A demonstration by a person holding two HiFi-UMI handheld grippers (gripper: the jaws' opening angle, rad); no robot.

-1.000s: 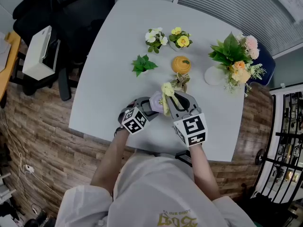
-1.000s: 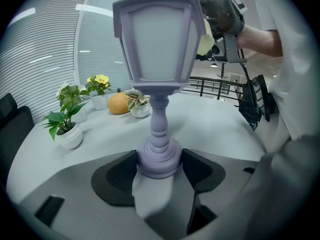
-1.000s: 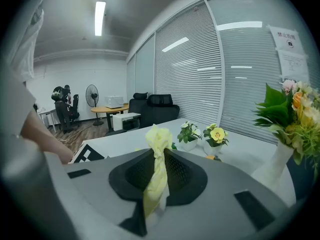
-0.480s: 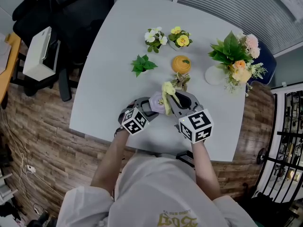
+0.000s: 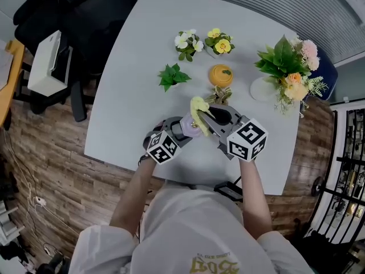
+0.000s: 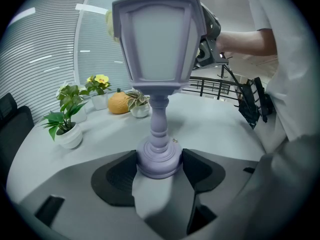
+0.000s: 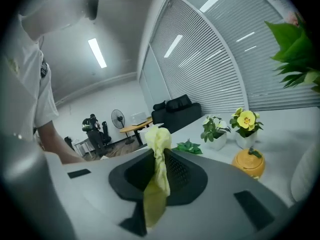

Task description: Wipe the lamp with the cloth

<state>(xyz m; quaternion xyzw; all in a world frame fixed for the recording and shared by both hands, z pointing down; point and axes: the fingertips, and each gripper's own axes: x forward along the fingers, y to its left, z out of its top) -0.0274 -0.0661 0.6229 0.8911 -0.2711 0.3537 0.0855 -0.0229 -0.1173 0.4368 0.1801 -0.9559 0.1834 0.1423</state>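
A pale lilac lantern-shaped lamp stands upright between the jaws of my left gripper, which is shut on its round base. In the head view the lamp lies between both grippers near the table's front. My right gripper is shut on a yellow cloth that sticks up from its jaws. From above, the yellow cloth sits against the lamp's top, with the right gripper to its right and the left gripper to its left.
On the white table stand a green plant, two small flower pots, an orange pumpkin-shaped pot and a large bouquet. A black office chair stands at the far left corner.
My right gripper has swung to the right and turned, drawing the cloth across the lamp's top. The left gripper has kept the lamp still.
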